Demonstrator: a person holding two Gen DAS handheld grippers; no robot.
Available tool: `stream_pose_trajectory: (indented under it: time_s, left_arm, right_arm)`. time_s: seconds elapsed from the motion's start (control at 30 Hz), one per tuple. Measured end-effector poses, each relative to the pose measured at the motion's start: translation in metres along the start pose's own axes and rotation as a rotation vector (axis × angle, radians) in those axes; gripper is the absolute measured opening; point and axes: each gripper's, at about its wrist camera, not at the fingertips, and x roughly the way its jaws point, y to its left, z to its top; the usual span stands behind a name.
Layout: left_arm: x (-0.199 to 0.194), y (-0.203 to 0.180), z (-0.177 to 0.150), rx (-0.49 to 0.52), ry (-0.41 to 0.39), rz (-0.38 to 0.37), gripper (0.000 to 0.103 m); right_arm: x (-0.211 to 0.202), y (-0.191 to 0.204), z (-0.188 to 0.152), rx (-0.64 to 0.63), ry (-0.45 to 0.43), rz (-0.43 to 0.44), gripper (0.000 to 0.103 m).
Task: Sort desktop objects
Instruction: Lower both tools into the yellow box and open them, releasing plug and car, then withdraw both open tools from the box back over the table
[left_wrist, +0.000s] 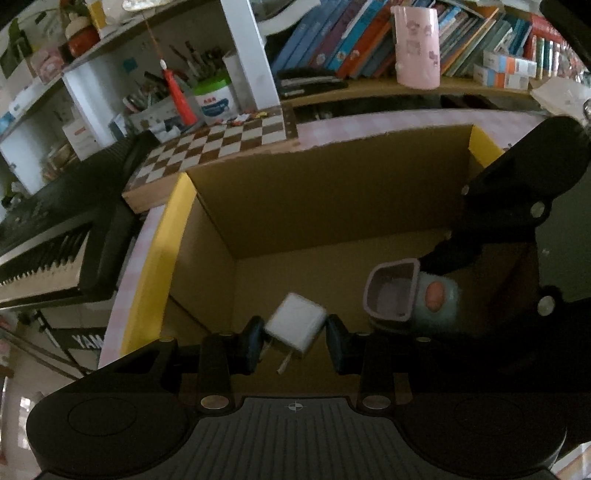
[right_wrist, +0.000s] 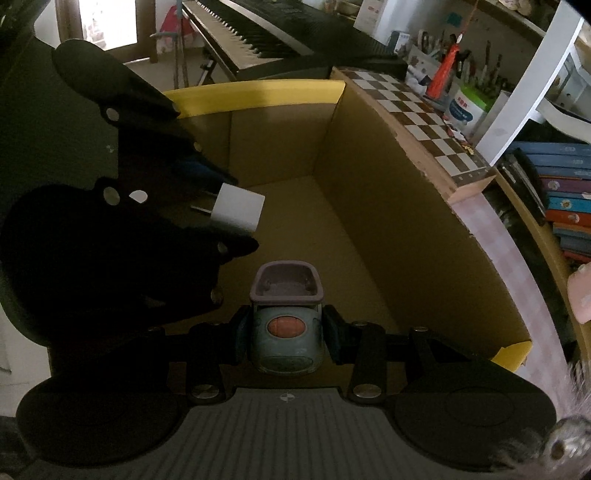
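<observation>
Left wrist view
- Left gripper (left_wrist: 295, 341): over the open cardboard box (left_wrist: 332, 206), pointing down into it.
- Fingers (left_wrist: 251, 341): set narrow; the white plug adapter (left_wrist: 297, 321) sits tilted between them, prongs toward the camera. The right pad shows a sliver of gap, so the hold looks loose or just let go.
- Toy car (left_wrist: 436, 297): lower right inside the box, with the right gripper's dark arm above it.
- Beside the box: a chessboard (left_wrist: 221, 144) along the far edge, a keyboard (left_wrist: 48, 251) off the left edge.

Right wrist view
- Right gripper (right_wrist: 286, 339): inside the box, its pads clamped on the pale blue toy car (right_wrist: 286, 332), with the purple tray end pointing away.
- Adapter (right_wrist: 238, 208): up left, at the left gripper's tips, above the box floor (right_wrist: 314, 221).

Step in hand: dropping both items into the box.
Next move: probably spread both pairs of fingers, then lift straight out.
Open room: the floor ahead is bare toward the far corner; the yellow-taped rim (right_wrist: 258, 92) and the tall right wall are the edges to clear, and the two grippers are near each other.
</observation>
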Motion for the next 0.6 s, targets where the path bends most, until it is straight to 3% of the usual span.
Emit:
stream_pose_trajectory:
  time_s: [0.1, 0.2, 0.27, 0.4, 0.6]
  left_arm:
    - [-0.005, -0.002, -0.004, 0.003, -0.032, 0.046, 0.044]
    - [-0.013, 0.0, -0.006, -0.018, -0.063, 0.054, 0.046]
    - [-0.022, 0.003, -0.006, -0.032, -0.095, 0.044, 0.057]
    - [-0.05, 0.006, -0.009, -0.061, -0.187, 0.026, 0.066]
    - [-0.094, 0.005, -0.016, -0.096, -0.308, 0.007, 0.075]
  right_arm:
    - [-0.002, -0.002, 0.0, 0.019, -0.021, -0.001, 0.039]
    - [-0.006, -0.002, -0.002, 0.037, -0.054, -0.018, 0.047]
    - [-0.011, -0.003, -0.004, 0.066, -0.082, -0.042, 0.054]
    - [-0.03, -0.002, -0.013, 0.142, -0.132, -0.087, 0.055]
    - [-0.082, 0.009, -0.031, 0.216, -0.274, -0.189, 0.057]
